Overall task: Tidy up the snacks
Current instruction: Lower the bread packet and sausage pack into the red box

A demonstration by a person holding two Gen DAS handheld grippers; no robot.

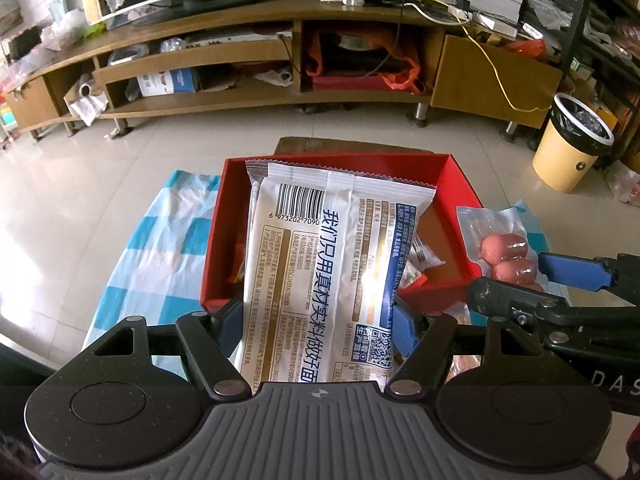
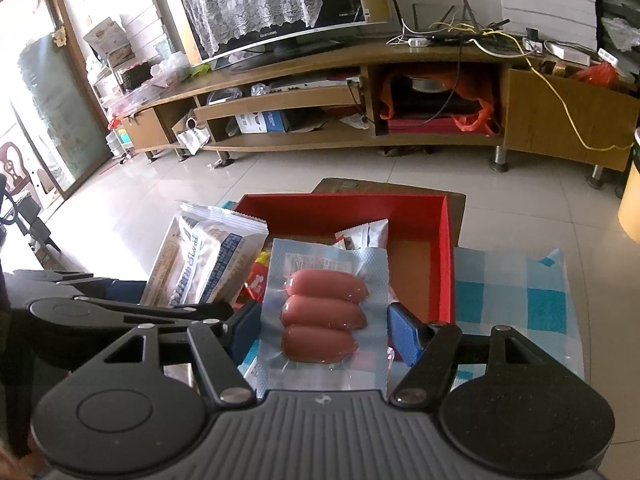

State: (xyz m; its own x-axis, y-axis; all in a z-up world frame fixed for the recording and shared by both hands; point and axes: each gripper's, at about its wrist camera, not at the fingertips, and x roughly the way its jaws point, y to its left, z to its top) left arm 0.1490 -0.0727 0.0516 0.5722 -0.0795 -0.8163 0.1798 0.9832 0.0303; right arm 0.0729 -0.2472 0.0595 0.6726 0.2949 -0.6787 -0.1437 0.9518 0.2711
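My left gripper (image 1: pixel 316 316) is shut on a long white snack packet (image 1: pixel 320 248) with a barcode and blue lettering. The packet hangs tilted over the open red box (image 1: pixel 456 208). My right gripper (image 2: pixel 324 328) is shut on a clear vacuum pack of three pink sausages (image 2: pixel 324 312), held over the box's near edge. In the left wrist view this pack (image 1: pixel 504 252) sits to the right between the right gripper's fingers (image 1: pixel 572 270). In the right wrist view the white packet (image 2: pixel 204 264) shows at left. Small wrapped snacks (image 2: pixel 360 236) lie inside the red box (image 2: pixel 344 212).
The box rests on a blue-and-white checked cloth (image 1: pixel 160 248) (image 2: pixel 516 292) over a small wooden surface (image 1: pixel 320 146). Beyond lies tiled floor, a long wooden TV stand (image 1: pixel 260 96) and a yellow waste bin (image 1: pixel 568 152) at the right.
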